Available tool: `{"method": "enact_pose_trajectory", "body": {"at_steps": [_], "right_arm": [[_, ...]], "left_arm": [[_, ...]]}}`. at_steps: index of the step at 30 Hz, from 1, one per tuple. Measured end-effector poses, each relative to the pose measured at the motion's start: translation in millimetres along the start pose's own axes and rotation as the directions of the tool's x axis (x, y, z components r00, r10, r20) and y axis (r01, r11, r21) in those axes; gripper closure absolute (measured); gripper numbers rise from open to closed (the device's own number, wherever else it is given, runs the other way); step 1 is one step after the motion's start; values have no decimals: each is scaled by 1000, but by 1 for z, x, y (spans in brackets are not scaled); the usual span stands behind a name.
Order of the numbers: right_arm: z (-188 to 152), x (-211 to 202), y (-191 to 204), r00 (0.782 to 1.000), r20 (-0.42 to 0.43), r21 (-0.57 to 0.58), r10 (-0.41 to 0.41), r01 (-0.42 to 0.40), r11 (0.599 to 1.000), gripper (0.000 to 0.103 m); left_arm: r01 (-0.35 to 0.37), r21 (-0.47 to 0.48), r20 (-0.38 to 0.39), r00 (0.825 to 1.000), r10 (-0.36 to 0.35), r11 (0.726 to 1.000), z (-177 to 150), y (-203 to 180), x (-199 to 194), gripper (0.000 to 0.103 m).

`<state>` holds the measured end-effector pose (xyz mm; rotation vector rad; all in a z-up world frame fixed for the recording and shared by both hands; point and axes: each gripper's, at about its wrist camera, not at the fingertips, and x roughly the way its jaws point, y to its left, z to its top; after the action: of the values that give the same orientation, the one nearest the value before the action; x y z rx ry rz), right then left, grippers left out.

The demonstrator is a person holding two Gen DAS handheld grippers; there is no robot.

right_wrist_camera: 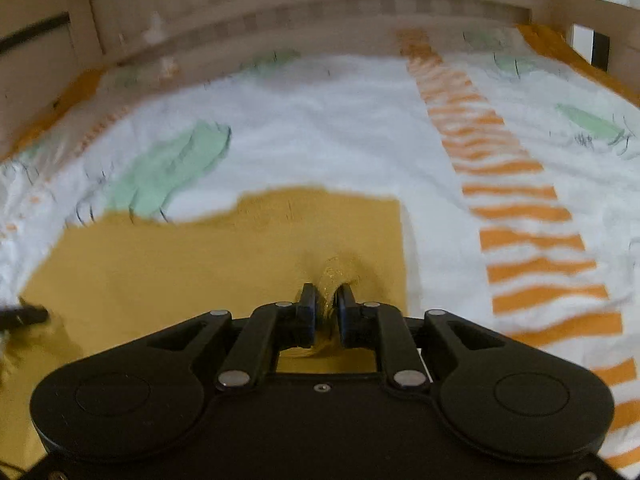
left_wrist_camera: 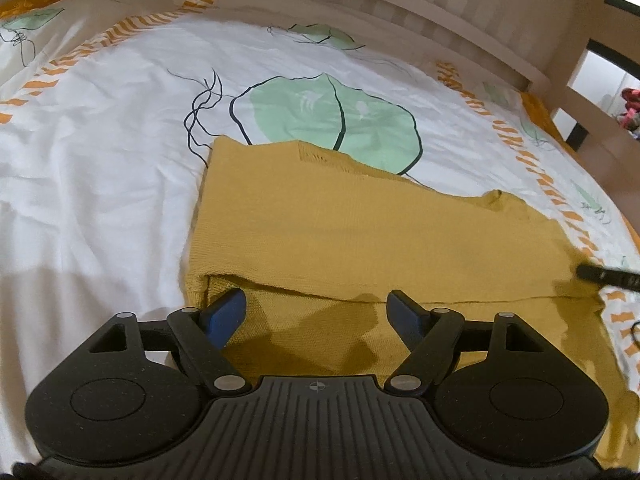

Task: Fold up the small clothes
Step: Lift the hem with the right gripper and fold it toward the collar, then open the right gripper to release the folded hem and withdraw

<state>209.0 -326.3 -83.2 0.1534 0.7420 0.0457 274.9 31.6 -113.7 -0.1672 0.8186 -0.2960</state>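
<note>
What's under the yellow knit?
The knit lies on the sheet, covering part of a green leaf print. A folded layer shows at its near edge; what lies beneath that is hidden.

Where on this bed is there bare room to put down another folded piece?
Left of the mustard knit garment the white bedsheet lies bare. Another free strip runs between the garment's far edge and the wooden bed rail. To the garment's right, sheet is bare around the orange-striped band. Near both grippers it is crowded.
</note>
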Motion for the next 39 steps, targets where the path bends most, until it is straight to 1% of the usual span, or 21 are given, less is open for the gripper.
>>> {"method": "enact_pose_trajectory", "body": {"at_steps": [4, 5, 7, 9, 10, 11, 13, 15, 18, 19, 21, 22, 23, 25, 26, 27, 29, 30, 31, 35, 39], "right_arm": [[-1, 0, -4, 1000, 4, 35, 20, -20, 999, 80], [2, -4, -4, 999, 29, 31, 26, -27, 999, 80], [6, -20, 0, 987, 144, 14, 71, -74, 997, 80], [10, -28, 5, 978, 193, -34, 75, -70, 997, 77], [10, -25, 6, 983, 174, -53, 62, -53, 997, 66], [10, -19, 5, 990, 137, -50, 35, -28, 998, 59], [6, -8, -5, 998, 64, 16, -11, 10, 1000, 58], [2, -3, -17, 1000, 18, 97, -23, 21, 995, 58], [3, -10, -23, 998, 41, 123, -49, 43, 991, 57], [5, -12, -22, 997, 58, 116, -49, 42, 992, 50], [7, -15, -17, 996, 80, 97, -27, 19, 995, 26], [7, -14, -15, 997, 80, 91, -11, 3, 996, 12], [5, -11, -14, 997, 75, 91, 6, -13, 996, 8], [2, -4, -13, 999, 42, 105, 29, -33, 994, 6], [0, -2, -13, 999, 24, 113, 37, -40, 993, 1], [-3, -2, -13, 999, 11, 121, 45, -46, 992, 0], [-6, -6, -13, 999, 14, 130, 44, -45, 990, 0], [-7, -10, -13, 999, 21, 135, 39, -42, 990, 0], [-8, -15, -12, 999, 29, 142, 37, -41, 989, 0], [-10, -43, -13, 995, 72, 202, 62, -76, 977, 0], [-23, -81, -15, 990, 96, 265, 102, -124, 956, 0]], "left_arm": [[3, -8, -3, 1000, -3, 1000, 1, 1, 1, 26], [3, -7, -4, 1000, -3, 1000, 0, 1, 0, 26], [3, -5, -4, 1000, -3, 1000, 0, 1, 0, 26], [1, -2, -6, 1000, -1, 1000, 0, 0, 0, 26], [0, 1, -7, 1000, 0, 1000, 0, 0, 1, 26], [-1, 2, -8, 1000, 1, 1000, 0, 0, 1, 26], [-1, 1, -9, 1000, 1, 1000, 1, 0, 1, 26], [0, -2, -10, 1000, 0, 1000, 1, 0, 1, 26], [-2, 0, -13, 1000, 2, 1000, 1, 0, 1, 26], [-4, 3, -14, 1000, 4, 1000, 0, -1, 1, 26], [-7, 9, -16, 1000, 7, 1000, 0, -2, 1, 26], [-7, 12, -15, 1000, 7, 1000, 0, -2, 1, 25], [-6, 15, -13, 1000, 6, 1000, 0, -2, 0, 24], [12, 20, -5, 1000, -12, 1000, -2, -2, -1, 15], [21, 24, 1, 1000, -21, 999, -2, -2, -3, 13], [23, 32, 11, 1000, -24, 999, -3, -2, -5, 11], [-12, 63, 40, 999, 10, 998, -6, -4, -14, 9], [-35, 80, 54, 998, 30, 996, -8, -5, -18, 2], [-53, 93, 70, 996, 47, 994, -10, -4, -25, 0], [-95, 71, 74, 993, 90, 993, -13, 5, -49, 0], [-97, 31, 82, 992, 94, 995, -18, 13, -87, 0]]}}
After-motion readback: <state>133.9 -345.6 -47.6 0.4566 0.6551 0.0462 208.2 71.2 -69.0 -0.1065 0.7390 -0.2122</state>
